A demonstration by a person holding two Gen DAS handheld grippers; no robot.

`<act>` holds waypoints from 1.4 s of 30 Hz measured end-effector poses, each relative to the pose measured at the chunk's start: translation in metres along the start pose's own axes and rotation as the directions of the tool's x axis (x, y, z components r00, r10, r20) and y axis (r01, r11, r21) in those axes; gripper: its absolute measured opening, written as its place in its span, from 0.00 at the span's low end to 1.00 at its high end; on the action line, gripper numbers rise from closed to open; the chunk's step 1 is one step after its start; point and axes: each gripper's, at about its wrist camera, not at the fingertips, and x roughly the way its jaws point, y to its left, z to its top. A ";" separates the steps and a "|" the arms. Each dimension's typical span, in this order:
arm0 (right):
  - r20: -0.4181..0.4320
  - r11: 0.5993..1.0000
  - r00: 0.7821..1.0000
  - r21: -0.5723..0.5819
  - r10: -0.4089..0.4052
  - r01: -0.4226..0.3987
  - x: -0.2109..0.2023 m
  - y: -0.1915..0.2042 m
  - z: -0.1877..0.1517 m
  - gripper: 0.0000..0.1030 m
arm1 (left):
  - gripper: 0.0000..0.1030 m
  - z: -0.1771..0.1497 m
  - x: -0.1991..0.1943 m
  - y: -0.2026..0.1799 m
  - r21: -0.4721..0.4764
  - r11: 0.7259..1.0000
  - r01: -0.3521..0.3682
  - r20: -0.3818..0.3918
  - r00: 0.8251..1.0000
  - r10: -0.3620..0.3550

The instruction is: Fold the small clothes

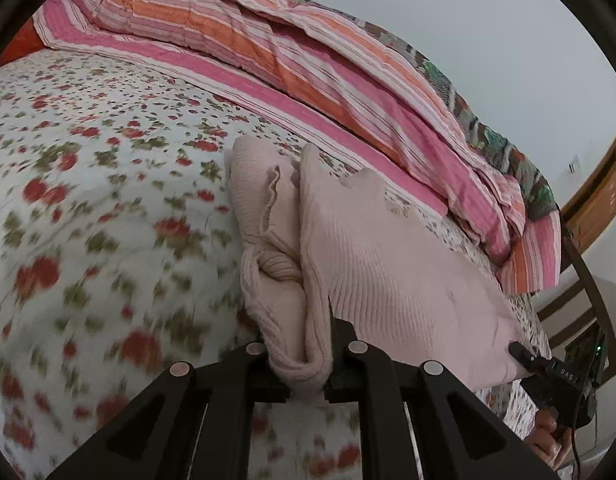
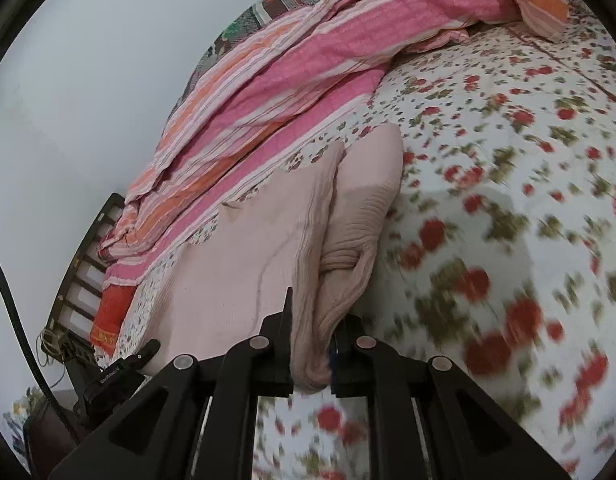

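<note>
You had both the left claw [image 1: 308, 354] and right claw [image 2: 311, 350] clamped on the pink knit garment's [image 1: 387, 264] near edge above the bed [image 1: 88, 200], likely mid-fold, needing an even carry toward the far edge.

Open floral bedsheet [image 1: 88, 200] gives passing room; the heaped striped quilt [image 1: 308, 64] blocks the far side.

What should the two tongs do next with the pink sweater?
Probably carry the held edge forward over the rest of the sweater. Both the left tongs and the right tongs are shut on bunched edges of the pink sweater, and its far part lies on the flowered bedspread.
</note>
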 end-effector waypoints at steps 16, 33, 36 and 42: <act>0.067 0.960 0.985 -0.225 -0.158 0.169 -0.053 0.018 -0.043 0.29 | 0.39 -0.029 -0.039 0.008 0.069 0.992 -0.103 0.017 0.995 0.102; 0.091 0.903 0.936 -0.246 -0.339 0.351 0.046 0.038 0.030 0.37 | 0.46 0.053 0.030 -0.028 0.165 0.978 -0.126 0.046 0.992 0.120; 0.064 0.909 0.936 -0.227 -0.345 0.350 0.059 0.032 0.033 0.37 | 0.36 0.056 0.052 -0.028 0.173 0.971 -0.164 -0.004 0.986 0.167; 0.070 0.911 0.959 -0.299 -0.274 0.283 0.059 0.042 0.034 0.06 | 0.07 0.054 0.042 -0.015 0.135 0.975 -0.178 0.062 0.983 0.171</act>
